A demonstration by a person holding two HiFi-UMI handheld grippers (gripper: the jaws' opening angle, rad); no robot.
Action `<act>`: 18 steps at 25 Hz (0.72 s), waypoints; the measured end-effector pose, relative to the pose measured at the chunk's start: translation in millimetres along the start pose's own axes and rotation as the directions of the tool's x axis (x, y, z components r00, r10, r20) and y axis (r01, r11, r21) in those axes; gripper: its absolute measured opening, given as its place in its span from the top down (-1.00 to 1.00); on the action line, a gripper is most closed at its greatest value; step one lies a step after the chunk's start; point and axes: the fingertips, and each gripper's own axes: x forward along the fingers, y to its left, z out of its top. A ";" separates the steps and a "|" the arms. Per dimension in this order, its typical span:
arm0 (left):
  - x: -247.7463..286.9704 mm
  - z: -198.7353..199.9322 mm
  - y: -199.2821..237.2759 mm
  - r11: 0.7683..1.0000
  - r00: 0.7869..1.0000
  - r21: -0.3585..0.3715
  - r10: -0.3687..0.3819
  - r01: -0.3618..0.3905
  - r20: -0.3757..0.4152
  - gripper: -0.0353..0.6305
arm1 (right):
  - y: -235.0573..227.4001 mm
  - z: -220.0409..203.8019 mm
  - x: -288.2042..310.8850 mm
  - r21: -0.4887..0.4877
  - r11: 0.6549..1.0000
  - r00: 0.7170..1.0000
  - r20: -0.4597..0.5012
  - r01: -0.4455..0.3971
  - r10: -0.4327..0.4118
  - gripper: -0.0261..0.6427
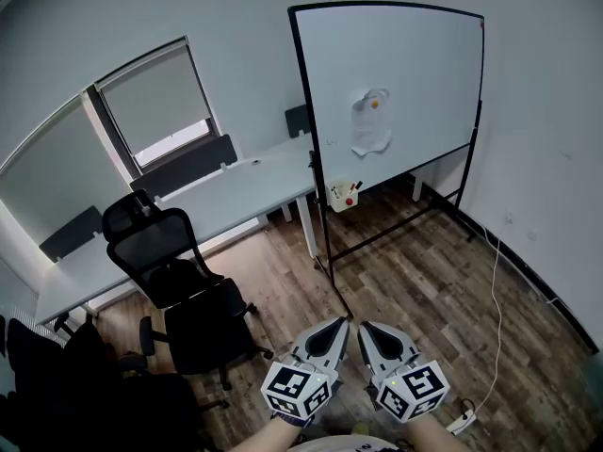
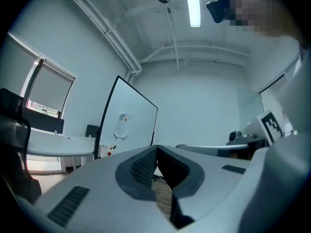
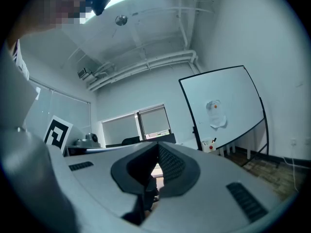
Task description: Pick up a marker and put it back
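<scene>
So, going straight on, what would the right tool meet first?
Near the right tool the way looks free; probably the dark desk screen below the window, left of the whiteboard. Depth unclear.
</scene>
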 end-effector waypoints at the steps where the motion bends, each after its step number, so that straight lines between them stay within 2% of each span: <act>1: 3.4 -0.4 -1.6 1.000 1.000 0.001 0.002 -0.002 0.000 0.86 | -4.1 1.0 -0.3 0.002 1.000 1.000 0.000 -0.001 0.001 0.89; 10: 41.6 -0.8 12.0 1.000 1.000 0.003 -0.003 0.003 -0.008 0.86 | -37.7 4.6 21.2 0.020 1.000 1.000 0.000 0.009 -0.009 0.89; 18: 103.0 3.9 74.4 1.000 1.000 0.005 -0.031 0.031 -0.001 0.86 | -78.7 4.8 95.7 0.002 0.999 0.999 -0.019 0.046 -0.046 0.89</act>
